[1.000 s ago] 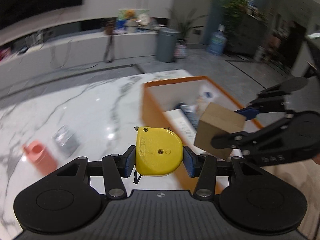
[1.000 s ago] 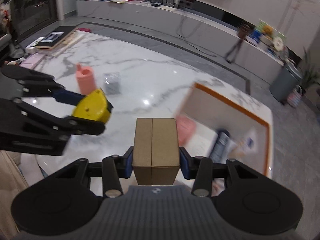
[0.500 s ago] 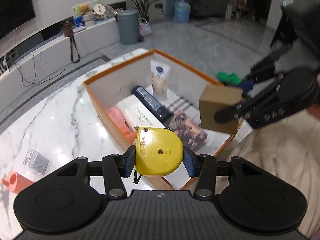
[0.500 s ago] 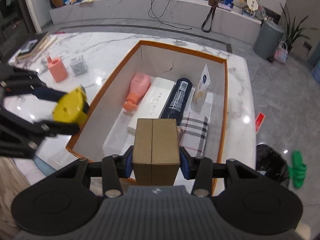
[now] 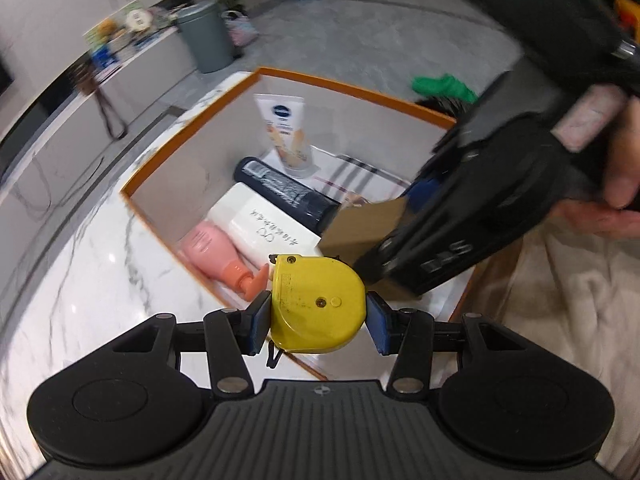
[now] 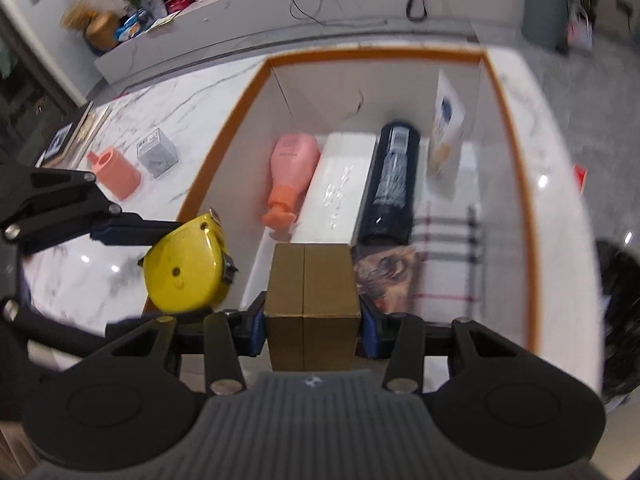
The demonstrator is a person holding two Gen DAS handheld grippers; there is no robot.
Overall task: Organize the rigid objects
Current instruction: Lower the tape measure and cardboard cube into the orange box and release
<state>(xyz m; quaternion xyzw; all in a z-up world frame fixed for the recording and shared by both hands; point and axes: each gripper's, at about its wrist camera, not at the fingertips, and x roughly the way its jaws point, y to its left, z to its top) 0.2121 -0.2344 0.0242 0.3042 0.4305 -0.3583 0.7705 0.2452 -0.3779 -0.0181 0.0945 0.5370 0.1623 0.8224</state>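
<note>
My left gripper [image 5: 318,322] is shut on a yellow tape measure [image 5: 318,304], held over the near left edge of the orange-rimmed box [image 5: 352,89]. The tape measure also shows in the right wrist view [image 6: 184,272]. My right gripper [image 6: 312,328] is shut on a brown cardboard box [image 6: 312,300], held above the near end of the orange-rimmed box [image 6: 516,152]. Inside lie a pink bottle [image 6: 290,168], a white carton [image 6: 340,188], a dark bottle [image 6: 390,184], a white tube [image 6: 444,128] and a plaid cloth [image 6: 448,272].
On the marble table [image 6: 160,92] left of the box stand a pink cup [image 6: 116,172] and a small grey packet [image 6: 157,152]. Books lie at the far left edge. A grey bin [image 5: 206,36] stands on the floor beyond the table.
Both grippers have moved closer over the box and lower, each still holding its object. The box contents now look larger in both views.
</note>
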